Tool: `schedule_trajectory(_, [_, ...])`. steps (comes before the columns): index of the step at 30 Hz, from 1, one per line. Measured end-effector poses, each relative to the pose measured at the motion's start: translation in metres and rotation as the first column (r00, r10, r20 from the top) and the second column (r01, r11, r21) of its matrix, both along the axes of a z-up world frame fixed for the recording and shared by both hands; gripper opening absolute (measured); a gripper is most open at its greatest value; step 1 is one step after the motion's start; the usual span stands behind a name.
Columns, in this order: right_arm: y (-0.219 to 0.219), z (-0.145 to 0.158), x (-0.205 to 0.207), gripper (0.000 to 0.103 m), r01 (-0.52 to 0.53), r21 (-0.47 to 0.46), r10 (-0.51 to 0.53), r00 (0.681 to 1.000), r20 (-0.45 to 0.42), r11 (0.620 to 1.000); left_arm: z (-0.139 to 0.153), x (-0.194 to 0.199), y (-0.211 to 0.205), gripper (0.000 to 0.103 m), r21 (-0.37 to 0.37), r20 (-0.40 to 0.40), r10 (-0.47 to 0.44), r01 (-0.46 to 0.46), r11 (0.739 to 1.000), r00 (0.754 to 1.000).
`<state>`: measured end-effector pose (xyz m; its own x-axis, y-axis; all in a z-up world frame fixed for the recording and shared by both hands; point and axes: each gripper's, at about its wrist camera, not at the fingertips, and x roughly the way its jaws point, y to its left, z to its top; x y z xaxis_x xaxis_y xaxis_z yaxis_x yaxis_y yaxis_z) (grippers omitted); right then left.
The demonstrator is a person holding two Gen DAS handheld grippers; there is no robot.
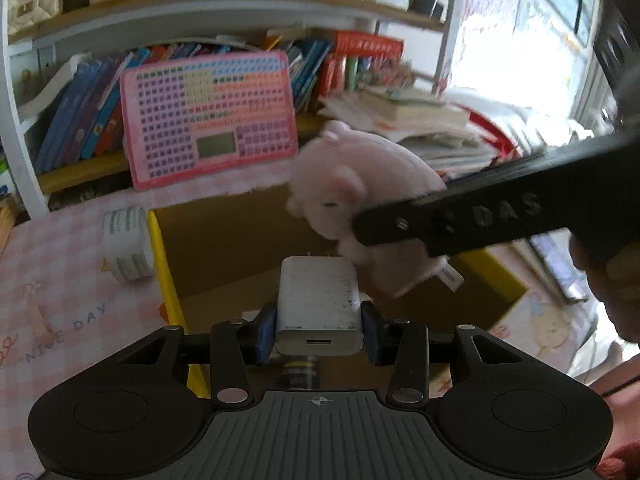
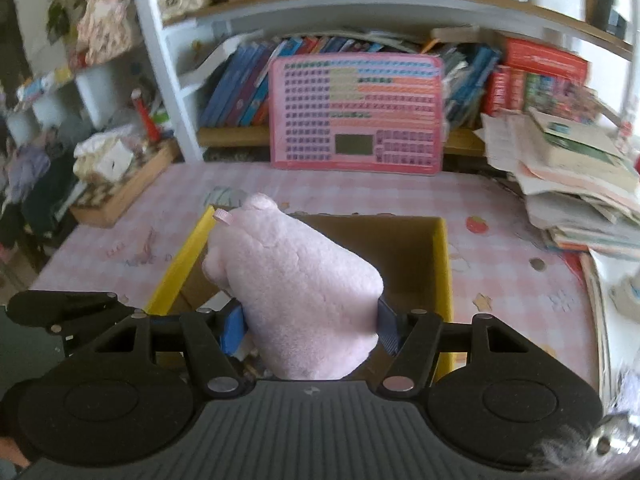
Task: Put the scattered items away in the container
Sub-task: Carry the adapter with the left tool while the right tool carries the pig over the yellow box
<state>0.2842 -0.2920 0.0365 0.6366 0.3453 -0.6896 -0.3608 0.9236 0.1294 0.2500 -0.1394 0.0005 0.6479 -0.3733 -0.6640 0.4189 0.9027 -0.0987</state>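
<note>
The left gripper [image 1: 319,330] is clenched on a white charger [image 1: 318,300], its blue pads pressing both sides, and holds it above the open cardboard box [image 1: 224,248] with yellow rims. The right gripper [image 2: 310,328] grasps a pink plush toy [image 2: 296,284] by its lower body and carries it over the same box [image 2: 404,252]; in the left wrist view the toy [image 1: 340,184] hangs above the box's far side. The box stands on the pink checked tablecloth [image 2: 500,280]. A small white striped thing [image 1: 128,244] sits on the cloth just beside the box's left rim. A pink keyboard toy [image 2: 356,114] leans against the bookshelf at the table's far edge.
</note>
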Motion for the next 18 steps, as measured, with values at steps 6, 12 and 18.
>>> schedule_trajectory(6, [0.019, -0.019, 0.044, 0.061, -0.072, -0.028, 0.07, 0.996, -0.064, 0.997, -0.013, 0.012, -0.004, 0.042, 0.043, -0.042, 0.011, -0.009, 0.999, 0.999])
schedule_trajectory(12, [0.04, -0.037, 0.067, 0.062, -0.134, -0.071, 0.126, 0.986, -0.109, 0.988, -0.023, 0.019, -0.011, 0.042, 0.131, -0.031, 0.026, -0.022, 0.991, 0.999])
schedule_trajectory(18, [0.052, -0.054, 0.086, 0.062, -0.156, -0.093, 0.141, 0.979, -0.149, 0.983, -0.027, 0.017, -0.019, 0.042, 0.211, 0.003, 0.009, -0.01, 0.978, 1.0])
